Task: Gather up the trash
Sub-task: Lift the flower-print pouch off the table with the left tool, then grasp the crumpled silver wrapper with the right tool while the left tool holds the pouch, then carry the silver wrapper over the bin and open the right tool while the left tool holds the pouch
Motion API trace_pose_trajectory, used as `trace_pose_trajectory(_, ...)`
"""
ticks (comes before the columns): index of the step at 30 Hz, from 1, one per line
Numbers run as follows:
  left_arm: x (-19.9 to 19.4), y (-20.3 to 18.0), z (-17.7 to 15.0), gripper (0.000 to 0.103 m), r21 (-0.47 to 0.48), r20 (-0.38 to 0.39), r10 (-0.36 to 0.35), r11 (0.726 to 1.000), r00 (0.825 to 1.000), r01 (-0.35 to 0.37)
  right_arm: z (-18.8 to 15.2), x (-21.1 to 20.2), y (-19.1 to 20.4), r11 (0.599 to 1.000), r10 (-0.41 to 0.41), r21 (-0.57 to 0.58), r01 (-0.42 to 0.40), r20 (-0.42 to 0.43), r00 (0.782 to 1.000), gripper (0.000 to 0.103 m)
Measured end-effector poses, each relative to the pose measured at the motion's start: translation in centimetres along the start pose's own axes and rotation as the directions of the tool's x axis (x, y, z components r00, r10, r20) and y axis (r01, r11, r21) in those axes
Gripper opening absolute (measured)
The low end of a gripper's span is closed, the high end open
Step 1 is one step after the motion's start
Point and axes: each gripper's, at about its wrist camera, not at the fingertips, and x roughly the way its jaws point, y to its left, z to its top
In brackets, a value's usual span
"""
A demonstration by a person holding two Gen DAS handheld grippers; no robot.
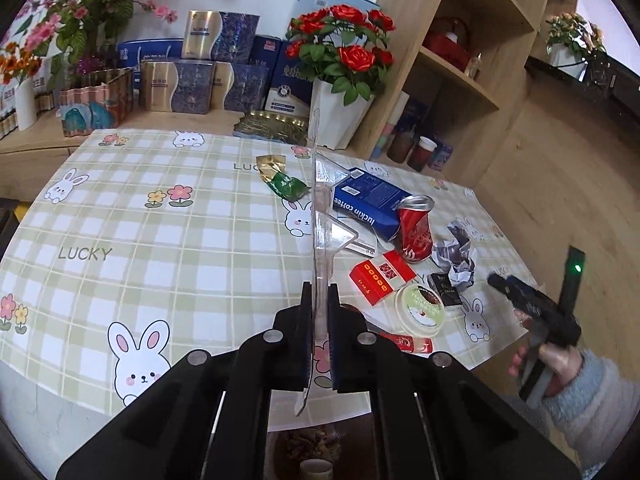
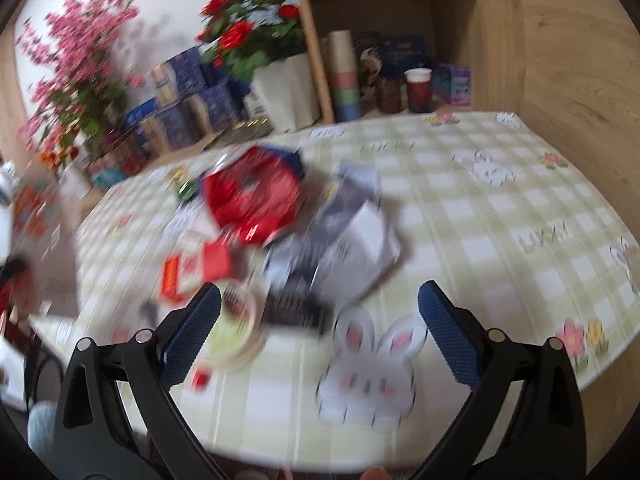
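In the left wrist view, the left gripper [image 1: 318, 332] has its two jaws pressed together on a thin piece of clear plastic packaging [image 1: 322, 216], which stands on edge and reaches forward above the table [image 1: 120, 208]. The table has a green checked cloth with rabbits and the word LUCKY. The trash lies in a group on the right part of the cloth: a green and gold wrapper [image 1: 282, 178], a blue coffee box [image 1: 370, 202], a dented red can [image 1: 416, 228] standing just beside the box, a crumpled paper ball [image 1: 458, 258], a red packet [image 1: 380, 276], a small black packet [image 1: 444, 290] and a round green-and-white lid [image 1: 420, 310]. At the right edge a hand [image 1: 554, 360] in a light blue sleeve holds the handle of the right gripper [image 1: 536, 308]. Behind the table there are red roses in a white pot [image 1: 340, 120]. In the right wrist view, which is much blurred, the right gripper [image 2: 320, 320] has its jaws spread wide with nothing between them, above the cloth with a rabbit picture. The same trash lies just ahead of it: the paper ball [image 2: 344, 236] in the middle, the red can [image 2: 252, 200] behind it on the left, the red packet [image 2: 196, 272] and the round lid [image 2: 236, 328] near the left finger.
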Motion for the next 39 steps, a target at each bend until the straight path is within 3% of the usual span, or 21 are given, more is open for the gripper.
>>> trace_pose_trajectory(7, -1.2, 0.6, -0.7, 0.007, -0.022, 0.019, 0.011, 1.0, 1.0, -0.011, 3.2, 5.3, -1.7, 0.984, -0.084, 0.15, 0.093, -0.062, 0.995, 0.097)
trace_pose_trajectory(15, -1.7, 0.9, -1.6, 0.007, -0.039, 0.021, 0.015, 0.999, 1.0, -0.014, 2.9, 8.7, -2.7, 0.968, -0.069, 0.226, 0.108, -0.173, 0.982, 0.097)
trace_pose_trajectory(17, -1.8, 0.8, -1.8, 0.007, -0.039, 0.021, 0.015, 0.999, 1.0, -0.014, 2.7, 8.8, -3.2, 0.96, -0.042, 0.264, 0.089, -0.18, 0.983, 0.091)
trace_pose_trajectory(18, -1.9, 0.7, -1.9, 0.007, -0.036, 0.021, 0.016, 0.999, 1.0, -0.016, 2.6, 8.8, -3.6, 0.954, -0.018, 0.29, 0.072, -0.185, 0.983, 0.076)
trace_pose_trajectory(21, -2.1, 0.5, -2.1, 0.007, -0.032, 0.022, 0.014, 0.999, 1.0, -0.013, 2.5, 7.7, -3.9, 0.944, 0.011, 0.327, 0.043, -0.161, 0.987, 0.064)
trace_pose_trajectory(22, -2.2, 0.5, -2.1, 0.007, -0.032, 0.023, 0.013, 0.999, 1.0, -0.012, 2.6, 7.2, -3.8, 0.946, 0.012, 0.321, 0.037, -0.15, 0.989, 0.048)
trace_pose_trajectory(30, -3.1, -0.1, -2.6, 0.007, -0.036, 0.029, -0.003, 0.999, 1.0, 0.004, 2.9, 2.3, -3.0, 0.974, 0.031, 0.227, -0.021, -0.04, 0.999, 0.039)
trace_pose_trajectory(39, -4.6, -1.3, -3.8, 0.007, -0.029, 0.027, -0.018, 0.999, 0.999, 0.019, 1.5, -4.1, -1.1, 0.977, 0.135, 0.159, -0.142, 0.055, 0.989, 0.036)
